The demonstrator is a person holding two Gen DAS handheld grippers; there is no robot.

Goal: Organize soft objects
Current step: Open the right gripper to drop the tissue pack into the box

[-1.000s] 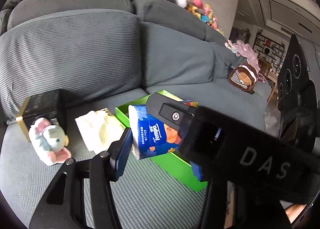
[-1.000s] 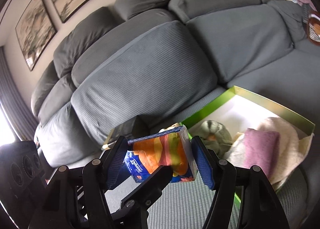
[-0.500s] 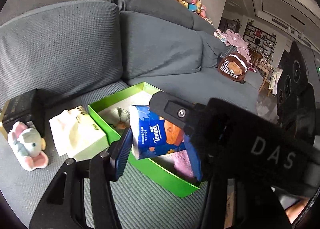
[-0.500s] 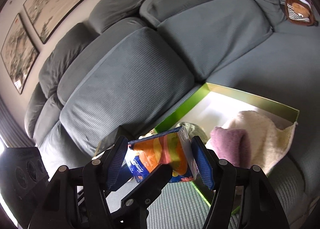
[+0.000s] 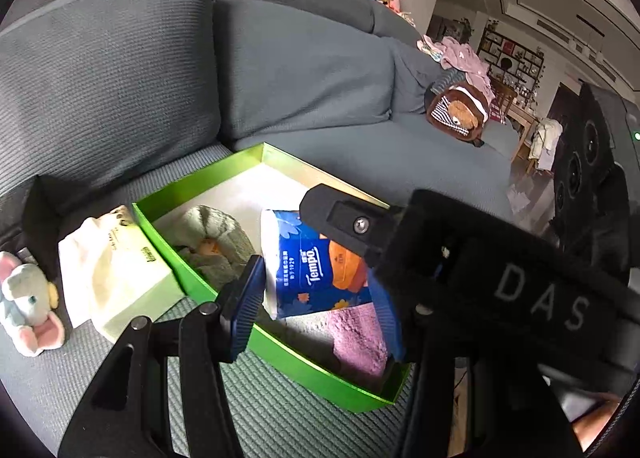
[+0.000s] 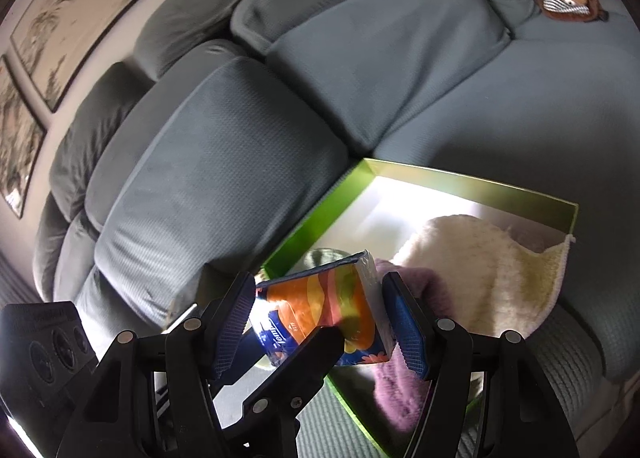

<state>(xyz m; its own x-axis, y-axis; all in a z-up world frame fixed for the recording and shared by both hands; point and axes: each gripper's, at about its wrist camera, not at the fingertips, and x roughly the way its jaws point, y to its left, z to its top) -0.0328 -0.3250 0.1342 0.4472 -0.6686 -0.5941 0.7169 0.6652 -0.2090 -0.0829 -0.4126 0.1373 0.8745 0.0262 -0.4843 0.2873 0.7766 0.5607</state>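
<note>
The blue-and-orange plastic-wrapped Tempo tissue pack (image 6: pixel 328 318) hung above the near end of the shallow green cardboard box (image 5: pixel 208 290), and we held it from two sides. Our right gripper (image 6: pixel 320 324) pressed its blue pads against the pack's ends. Our left gripper (image 5: pixel 316 298) had one pad against the pack's white end, while its other finger lay behind the right gripper's body, so we could not tell whether that side truly clamped.

We judged the step in hand to be lowering the pack into the box. To do it well we would have brought it down level over a free patch of the white floor (image 5: pixel 256 193), let one gripper go first, then the other, and lifted straight out, since the film wrapper looked slippery and the pack would squash under hard pressure.

The box was already crowded: a folded purple towel (image 5: pixel 356 338) lay directly beneath the pack, a crumpled sage-green cloth (image 5: pixel 216 230) sat beside it, and a cream fluffy towel (image 6: pixel 492 270) spilled over the far rim. Outside the box, just beside its wall, lay a pale cream tissue packet (image 5: pixel 116 278), and beyond that a small grey-and-pink elephant plush (image 5: pixel 28 306) on the grey ribbed sofa (image 5: pixel 304 69).
</note>
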